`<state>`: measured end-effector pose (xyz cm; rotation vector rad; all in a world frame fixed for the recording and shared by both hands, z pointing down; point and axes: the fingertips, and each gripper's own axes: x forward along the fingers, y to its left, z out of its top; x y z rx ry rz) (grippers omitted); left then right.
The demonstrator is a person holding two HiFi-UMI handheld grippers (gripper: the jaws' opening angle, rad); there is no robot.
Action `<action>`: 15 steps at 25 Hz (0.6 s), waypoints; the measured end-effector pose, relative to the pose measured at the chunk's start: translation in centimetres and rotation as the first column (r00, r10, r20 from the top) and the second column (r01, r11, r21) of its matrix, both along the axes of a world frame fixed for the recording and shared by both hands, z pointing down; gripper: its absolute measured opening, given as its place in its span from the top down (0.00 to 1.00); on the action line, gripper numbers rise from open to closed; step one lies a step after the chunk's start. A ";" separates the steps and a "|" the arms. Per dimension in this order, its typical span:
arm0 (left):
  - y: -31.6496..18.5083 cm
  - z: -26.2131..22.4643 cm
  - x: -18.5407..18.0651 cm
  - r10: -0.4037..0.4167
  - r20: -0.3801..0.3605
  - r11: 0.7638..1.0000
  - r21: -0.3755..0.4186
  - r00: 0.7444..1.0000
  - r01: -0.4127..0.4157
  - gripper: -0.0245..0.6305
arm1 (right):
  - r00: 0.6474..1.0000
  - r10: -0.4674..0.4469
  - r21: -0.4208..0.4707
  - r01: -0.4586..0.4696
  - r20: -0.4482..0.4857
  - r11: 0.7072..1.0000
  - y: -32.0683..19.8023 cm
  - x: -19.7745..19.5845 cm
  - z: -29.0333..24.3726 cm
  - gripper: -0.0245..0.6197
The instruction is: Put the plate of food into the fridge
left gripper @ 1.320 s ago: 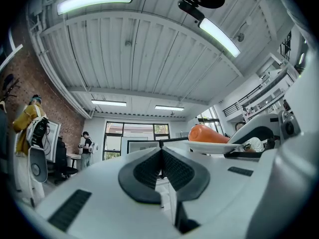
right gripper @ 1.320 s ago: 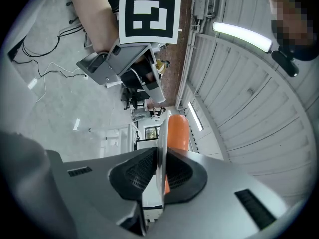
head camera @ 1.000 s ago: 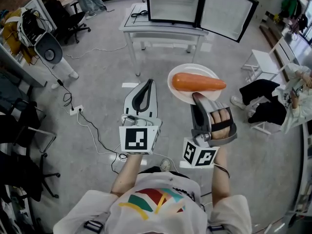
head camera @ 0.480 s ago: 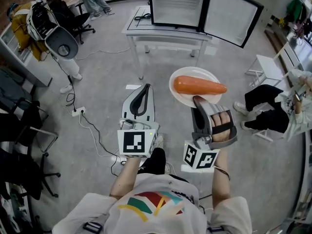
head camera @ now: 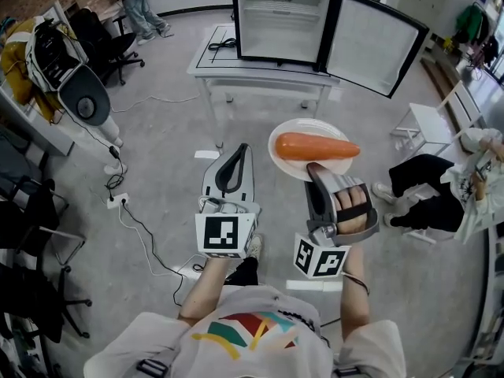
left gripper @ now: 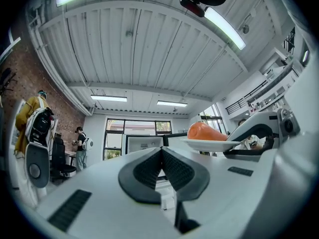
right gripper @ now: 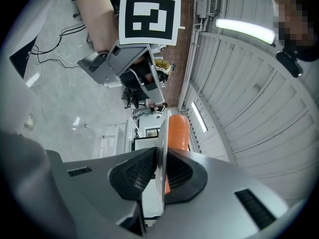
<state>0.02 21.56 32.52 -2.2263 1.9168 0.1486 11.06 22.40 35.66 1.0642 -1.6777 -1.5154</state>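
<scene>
Head view first: the right gripper point(head camera: 316, 168) pinches the near rim of the round white plate point(head camera: 279, 153), holding it out level above the grey floor point(head camera: 157, 140). On the plate lies one long orange carrot point(head camera: 315, 146), its long axis running left to right, the thick rounded end at the left and the narrower tip pointing right. The left gripper point(head camera: 239, 150) hangs just left of the plate, apart from it, jaws pressed together with nothing in them. Further off, the small black fridge point(head camera: 283, 18) stands on the white table point(head camera: 211, 47), its door point(head camera: 370, 34) swung wide to the right and the pale inside showing. The plate is well short of it, out in the open.

Over to the left gripper view: the two dark ribbed pads point(left gripper: 148, 167) meet in a closed seam, nothing between them. Off to the right the plate point(left gripper: 207, 144) shows edge-on and level, the carrot point(left gripper: 204, 132) lying across it, its thin end to the right.

Now the right gripper view: the jaws are clamped on the plate's thin white rim point(right gripper: 160, 133), which stands edge-on straight between the pads, a narrow gap filled by that rim alone. The carrot point(right gripper: 178, 131) sits just beyond the pads on the plate's right face. The left gripper's marker cube point(right gripper: 149, 16) shows at the top.
</scene>
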 end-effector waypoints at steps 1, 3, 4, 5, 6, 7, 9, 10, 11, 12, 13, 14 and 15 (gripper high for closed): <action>-1.1 -0.1 -0.4 0.000 0.000 1.000 0.003 1.000 0.000 0.95 | 1.000 0.000 0.000 0.000 -0.002 1.000 -1.1 -0.3 0.0 0.90; -3.2 -0.2 -1.2 -0.001 -0.002 1.000 0.003 1.000 0.001 0.95 | 1.000 0.000 -0.001 0.000 -0.004 1.000 -3.2 -1.1 -0.2 0.90; -4.2 -0.3 -1.6 0.001 -0.004 1.000 0.003 1.000 -0.001 0.95 | 1.000 0.002 -0.001 -0.002 -0.004 1.000 -4.2 -1.5 -0.3 0.90; -5.4 -0.4 -2.0 0.004 -0.005 1.000 0.004 1.000 -0.004 0.95 | 1.000 0.004 -0.002 -0.004 -0.004 1.000 -5.3 -1.8 -0.4 0.90; -6.5 -0.6 -2.3 0.008 -0.004 1.000 0.005 1.000 -0.008 0.95 | 1.000 0.008 -0.002 -0.008 -0.004 1.000 -6.5 -2.2 -0.5 0.90; -7.7 -0.8 -2.7 0.012 -0.002 1.000 0.009 1.000 -0.012 0.95 | 1.000 0.012 0.000 -0.012 -0.004 1.000 -7.6 -2.6 -0.7 0.90; -10.1 -1.2 -3.5 0.018 0.000 1.000 0.017 1.000 -0.018 0.95 | 1.000 0.021 0.006 -0.021 -0.004 1.000 -9.9 -3.4 -1.0 0.90; -11.3 -1.4 -4.0 0.022 -0.001 1.000 0.022 1.000 -0.022 0.95 | 1.000 0.026 0.009 -0.026 -0.005 1.000 -11.1 -3.7 -1.1 0.90; -12.4 -1.6 -4.4 0.026 -0.002 0.999 0.027 1.000 -0.026 0.95 | 1.000 0.031 0.012 -0.031 -0.005 0.999 -12.2 -4.1 -1.3 0.90; -13.5 -1.7 -4.8 0.030 -0.002 0.999 0.030 1.000 -0.030 0.95 | 0.999 0.036 0.015 -0.036 -0.006 0.999 -13.2 -4.5 -1.3 0.90; -14.6 -1.7 -5.2 0.035 -0.002 0.999 0.032 0.999 -0.035 0.95 | 0.999 0.041 0.017 -0.041 -0.008 0.999 -14.2 -4.8 -1.4 0.90; -15.6 -1.7 -5.5 0.039 -0.003 0.999 0.033 0.999 -0.039 0.95 | 0.999 0.046 0.018 -0.046 -0.010 0.999 -15.0 -5.1 -1.4 0.90; -16.5 -1.6 -5.8 0.042 -0.006 0.999 0.033 0.999 -0.042 0.95 | 0.999 0.051 0.018 -0.051 -0.012 0.999 -15.9 -5.4 -1.3 0.90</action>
